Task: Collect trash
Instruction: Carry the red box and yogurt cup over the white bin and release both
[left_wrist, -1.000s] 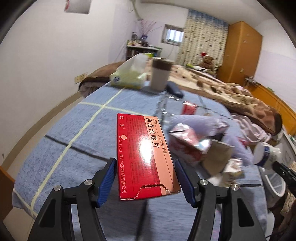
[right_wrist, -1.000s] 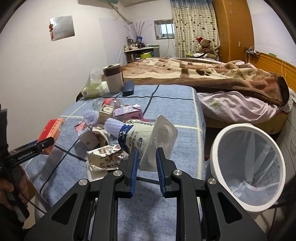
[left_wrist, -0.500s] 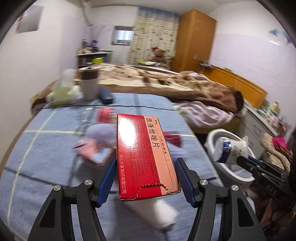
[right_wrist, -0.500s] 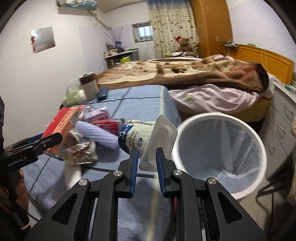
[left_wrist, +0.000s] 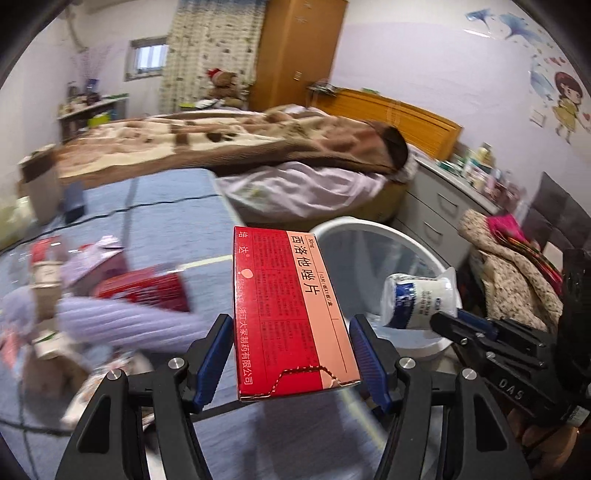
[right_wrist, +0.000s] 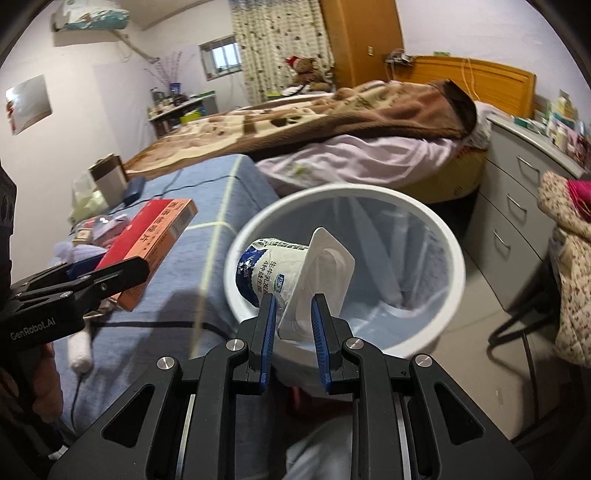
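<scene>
My left claw (left_wrist: 291, 354) grips a red box (left_wrist: 288, 310); my right claw (right_wrist: 293, 325) pinches a yogurt cup (right_wrist: 291, 273), seemingly above the near white bin (right_wrist: 436, 229).

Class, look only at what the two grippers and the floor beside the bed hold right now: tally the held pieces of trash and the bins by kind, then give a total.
Red medicine box, in the left gripper: 1
Yogurt cup, in the right gripper: 1
White bin: 1
Total: 3
</scene>
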